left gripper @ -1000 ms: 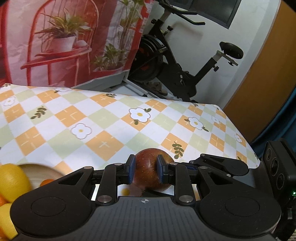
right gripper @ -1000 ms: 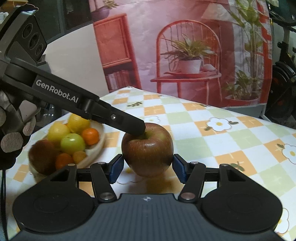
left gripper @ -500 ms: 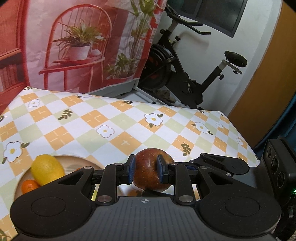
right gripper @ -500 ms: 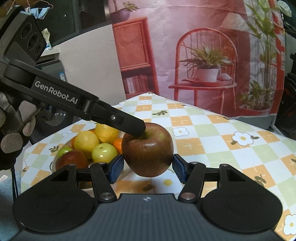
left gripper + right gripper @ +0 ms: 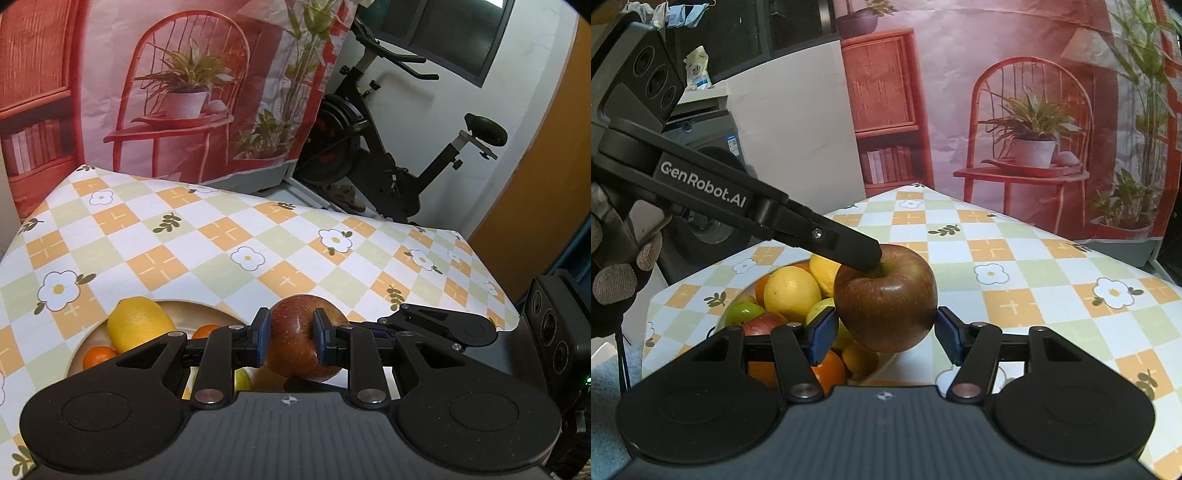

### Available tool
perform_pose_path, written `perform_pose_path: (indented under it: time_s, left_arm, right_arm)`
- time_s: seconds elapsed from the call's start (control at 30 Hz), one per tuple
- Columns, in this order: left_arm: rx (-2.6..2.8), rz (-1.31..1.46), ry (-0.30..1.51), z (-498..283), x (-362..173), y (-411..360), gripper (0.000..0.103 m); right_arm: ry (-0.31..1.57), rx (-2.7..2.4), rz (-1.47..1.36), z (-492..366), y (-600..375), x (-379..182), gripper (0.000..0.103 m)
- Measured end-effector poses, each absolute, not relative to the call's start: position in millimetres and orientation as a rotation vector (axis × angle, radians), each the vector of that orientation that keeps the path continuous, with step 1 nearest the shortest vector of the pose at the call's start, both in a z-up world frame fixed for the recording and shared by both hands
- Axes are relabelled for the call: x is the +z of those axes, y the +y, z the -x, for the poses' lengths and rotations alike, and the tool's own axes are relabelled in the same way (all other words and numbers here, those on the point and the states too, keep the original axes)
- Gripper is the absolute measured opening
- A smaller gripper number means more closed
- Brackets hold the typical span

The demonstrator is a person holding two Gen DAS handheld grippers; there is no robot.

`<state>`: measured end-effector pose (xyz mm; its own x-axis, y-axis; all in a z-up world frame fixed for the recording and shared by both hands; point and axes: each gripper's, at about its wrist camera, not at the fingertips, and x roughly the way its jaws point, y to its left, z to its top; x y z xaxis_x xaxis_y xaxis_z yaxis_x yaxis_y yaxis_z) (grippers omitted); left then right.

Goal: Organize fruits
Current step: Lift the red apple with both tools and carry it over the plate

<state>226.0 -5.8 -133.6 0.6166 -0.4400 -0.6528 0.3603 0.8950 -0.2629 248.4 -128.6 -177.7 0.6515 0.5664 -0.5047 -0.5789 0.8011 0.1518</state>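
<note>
A dark red apple [image 5: 301, 339] [image 5: 886, 299] is held above the checked tablecloth by both grippers. My left gripper [image 5: 291, 341] is shut on the apple at its top and bottom; one of its fingers [image 5: 846, 247] presses into the stem hollow in the right wrist view. My right gripper [image 5: 886, 338] is shut on the apple's sides. Just left of and below the apple is a beige fruit bowl [image 5: 184, 306] [image 5: 882, 363] with lemons [image 5: 138, 323] [image 5: 792, 293], oranges [image 5: 98, 357] [image 5: 827, 371], a green fruit [image 5: 744, 313] and a red apple [image 5: 762, 323].
The table with the flowered cloth [image 5: 236, 236] [image 5: 1015, 266] runs back to a printed backdrop. An exercise bike [image 5: 388, 155] stands behind its far right. A washing machine [image 5: 701, 147] stands left of the table. The right gripper body [image 5: 550, 332] is at the right edge.
Both grippers have carried the apple left, from beside the bowl to just above its right edge. The bowl has come further into both views.
</note>
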Motion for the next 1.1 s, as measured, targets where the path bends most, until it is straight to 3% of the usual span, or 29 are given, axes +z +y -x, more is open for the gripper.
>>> perform_pose_path:
  time_s: [1.1]
  left_arm:
    - [-0.363,0.093,0.766,-217,-126,26,0.026]
  right_arm:
    - [0.517,0.729,0.022,-258,-91,-181,0.060]
